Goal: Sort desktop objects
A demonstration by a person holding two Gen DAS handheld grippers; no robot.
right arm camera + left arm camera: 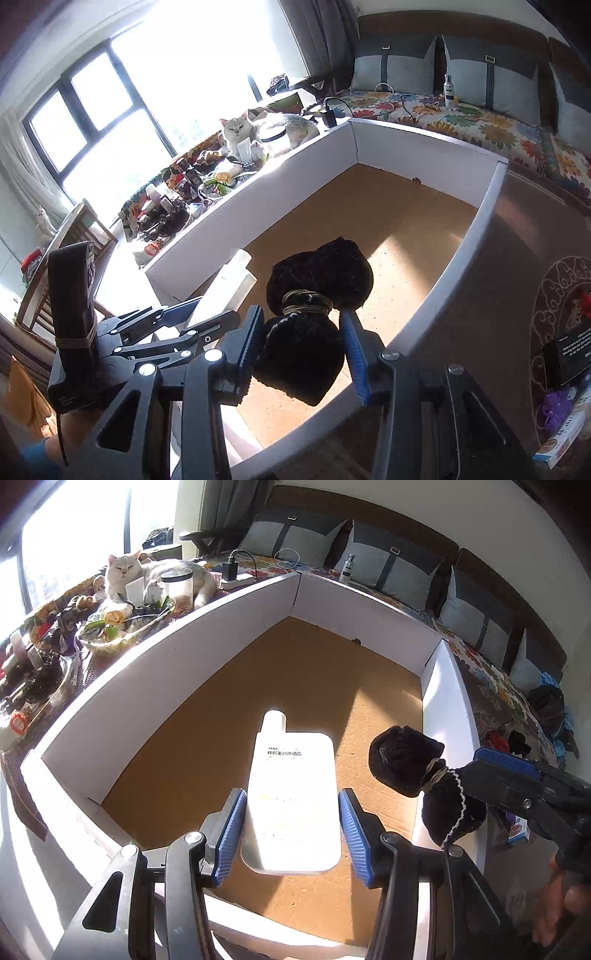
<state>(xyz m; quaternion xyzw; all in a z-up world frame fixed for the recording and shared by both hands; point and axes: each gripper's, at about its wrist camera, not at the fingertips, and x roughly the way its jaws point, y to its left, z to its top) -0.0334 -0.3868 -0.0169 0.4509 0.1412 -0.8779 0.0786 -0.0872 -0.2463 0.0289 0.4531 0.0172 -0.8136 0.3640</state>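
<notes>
Left claw [291,830] is gripping the white lotion tube [291,797], both blue pads pressing its sides, holding it above the cardboard floor of the white-walled box [155,686]. Right claw [306,350] is carrying the black velvet pouch [314,314], tied with twine at the neck; left pad is touching it, but right-pad contact is unclear, so cannot tell whether it is clenched. Pouch is hanging over the box's near right side. A cat [147,572] is lying behind the box.
</notes>
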